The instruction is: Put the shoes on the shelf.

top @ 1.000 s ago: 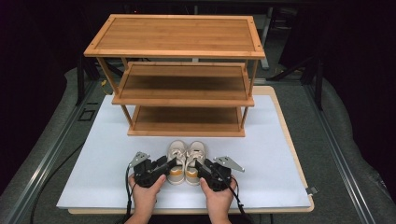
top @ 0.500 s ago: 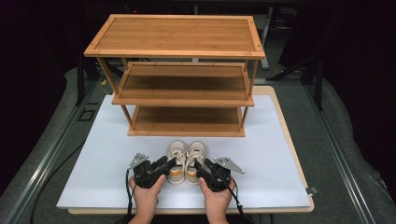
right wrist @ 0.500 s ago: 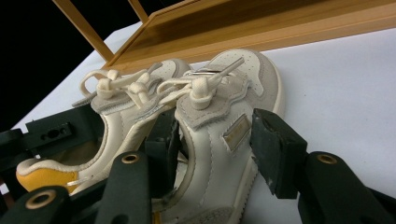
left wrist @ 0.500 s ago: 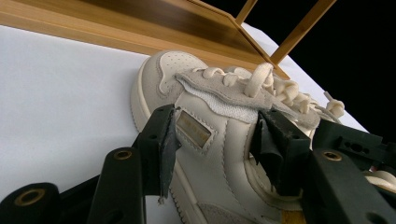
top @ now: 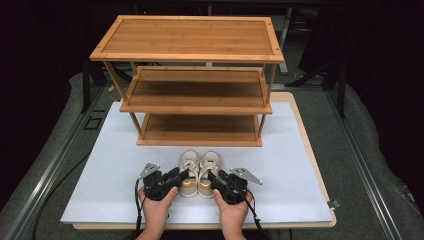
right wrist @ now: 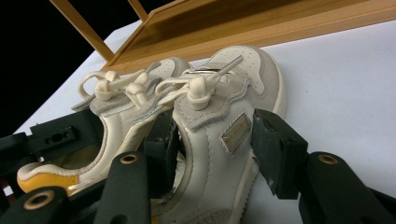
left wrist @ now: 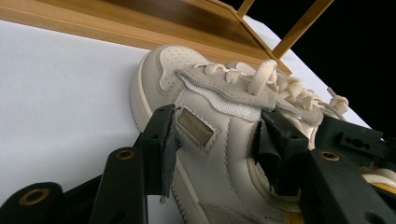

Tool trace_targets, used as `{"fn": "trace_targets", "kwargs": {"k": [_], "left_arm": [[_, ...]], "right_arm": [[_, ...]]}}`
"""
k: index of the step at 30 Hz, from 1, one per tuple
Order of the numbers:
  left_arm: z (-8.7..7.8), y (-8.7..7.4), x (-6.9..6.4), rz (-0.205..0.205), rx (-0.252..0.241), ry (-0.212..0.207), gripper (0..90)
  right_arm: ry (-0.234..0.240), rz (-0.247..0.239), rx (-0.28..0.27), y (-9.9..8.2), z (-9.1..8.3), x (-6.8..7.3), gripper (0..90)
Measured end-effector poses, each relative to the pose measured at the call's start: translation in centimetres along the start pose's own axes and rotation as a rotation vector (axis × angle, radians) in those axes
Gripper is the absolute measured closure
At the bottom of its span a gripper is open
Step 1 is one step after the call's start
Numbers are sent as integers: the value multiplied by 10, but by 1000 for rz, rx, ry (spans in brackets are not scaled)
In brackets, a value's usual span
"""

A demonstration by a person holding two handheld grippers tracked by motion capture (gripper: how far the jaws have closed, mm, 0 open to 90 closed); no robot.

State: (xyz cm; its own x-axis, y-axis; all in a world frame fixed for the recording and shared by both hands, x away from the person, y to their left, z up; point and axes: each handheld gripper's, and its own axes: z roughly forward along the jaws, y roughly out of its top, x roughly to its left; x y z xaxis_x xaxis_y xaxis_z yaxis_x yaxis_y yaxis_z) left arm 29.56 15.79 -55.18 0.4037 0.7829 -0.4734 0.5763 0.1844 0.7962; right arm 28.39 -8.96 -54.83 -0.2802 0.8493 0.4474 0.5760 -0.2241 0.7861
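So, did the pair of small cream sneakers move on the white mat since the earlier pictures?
No. The pair of small cream sneakers sits at the same spot before the wooden three-tier shelf rack.

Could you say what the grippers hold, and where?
Left gripper flanks the left shoe, jaws having just been closing; right gripper, the right shoe. Side-on; grip unclear.

Soft, even overhead light brightens the white table (top: 300, 165) against near-black surroundings. The wooden shoe rack (top: 190, 80) casts dim shadows onto its lower shelves. All views are slightly grainy, without glare; close-up foregrounds blur a little.
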Motion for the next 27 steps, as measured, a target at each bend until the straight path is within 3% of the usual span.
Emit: {"fn": "trace_targets", "kwargs": {"k": [2,11,12,13,27], "left_arm": [[0,0,0,-2,-1,2,515],[0,-1,-1,-11,-7,1,528],[0,0,-1,-12,-6,1,529],[0,0,-1,-14,-7,0,530],[-1,1,0,-25,-6,-2,534]], "right_arm": [[16,-1,7,0,0,-1,528],[11,5,-13,1,2,-2,557],[-7,3,0,2,1,-2,558],[14,6,-4,2,1,-2,560],[16,13,-13,3,2,-2,565]]}}
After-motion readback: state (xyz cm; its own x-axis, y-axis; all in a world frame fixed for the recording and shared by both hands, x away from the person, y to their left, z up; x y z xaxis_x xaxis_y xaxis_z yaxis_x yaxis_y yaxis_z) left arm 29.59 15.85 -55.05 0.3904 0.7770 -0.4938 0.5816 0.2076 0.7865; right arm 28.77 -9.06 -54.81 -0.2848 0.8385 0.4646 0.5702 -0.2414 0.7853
